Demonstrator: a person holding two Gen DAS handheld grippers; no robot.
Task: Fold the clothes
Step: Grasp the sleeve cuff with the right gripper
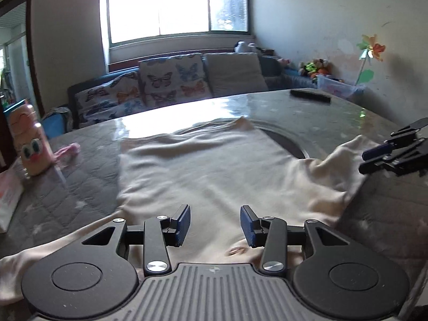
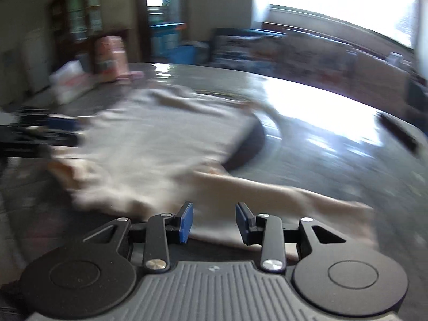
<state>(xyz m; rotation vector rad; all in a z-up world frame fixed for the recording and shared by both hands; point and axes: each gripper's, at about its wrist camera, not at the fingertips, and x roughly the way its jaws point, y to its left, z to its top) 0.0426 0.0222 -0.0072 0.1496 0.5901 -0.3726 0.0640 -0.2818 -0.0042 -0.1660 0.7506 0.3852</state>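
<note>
A cream long-sleeved top (image 1: 203, 171) lies spread flat on the grey table (image 1: 307, 112), its hem at the far side. My left gripper (image 1: 215, 226) is open and empty, low over the near edge of the top near the collar. My right gripper (image 1: 374, 157) is open at the right, beside the right sleeve (image 1: 345, 165). The right wrist view is blurred; there my right gripper (image 2: 214, 222) is open over the sleeve (image 2: 281, 195), and the top's body (image 2: 165, 139) lies beyond. The left gripper (image 2: 53, 131) shows at the far left.
A pink cartoon bottle (image 1: 29, 141) and a white packet (image 1: 8, 200) stand at the table's left. A small pink cloth (image 1: 68, 151) lies beside the bottle. A black remote (image 1: 310, 96) lies at the far right. A dark round inset (image 1: 289, 141) sits in the table. A sofa (image 1: 171, 83) stands behind.
</note>
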